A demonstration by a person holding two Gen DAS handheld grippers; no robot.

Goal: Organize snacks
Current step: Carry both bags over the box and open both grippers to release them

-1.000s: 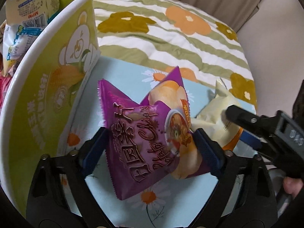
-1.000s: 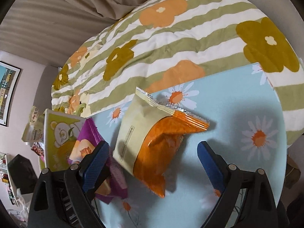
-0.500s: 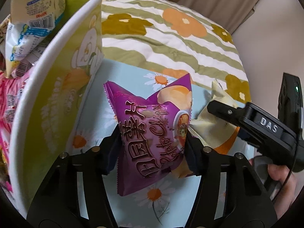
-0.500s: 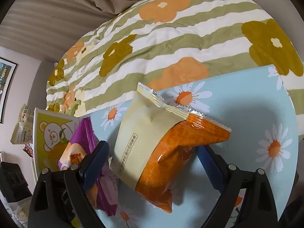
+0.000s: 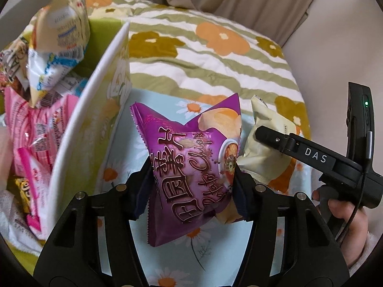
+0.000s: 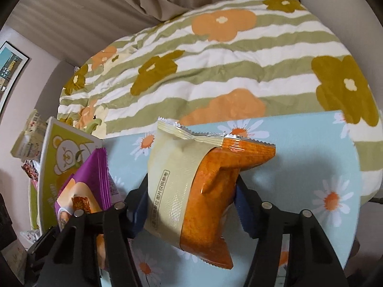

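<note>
1. The purple foil bag of potato chips [image 5: 191,167] is clenched between the blue pads of the left gripper [image 5: 192,186], its lower half squeezed and its sealed top edge pointing to the far side. It hangs over the pale blue daisy-print tabletop [image 5: 124,134].
2. The cream and orange foil snack bag [image 6: 191,191] sits between the pads of the right gripper [image 6: 191,203], whose jaws have just been closing. Both pads press into its sides, so it is grasped.
3. In the left wrist view the cream and orange bag lies just right of the purple bag, touching it, with the right gripper's black body above it and a hand [image 5: 344,217] on its handle at the right edge.
4. Just left of the purple bag stands the white-rimmed wall of a green cardboard box printed with a bear [image 5: 91,124]. Inside are pink [image 5: 31,129], white-and-blue [image 5: 55,55] and other wrappers, packed close.
5. Beyond the far table edge lies a striped green-and-white quilt with orange flowers [image 6: 215,71].
6. The tabletop's right part [image 6: 311,155] is bare.
</note>
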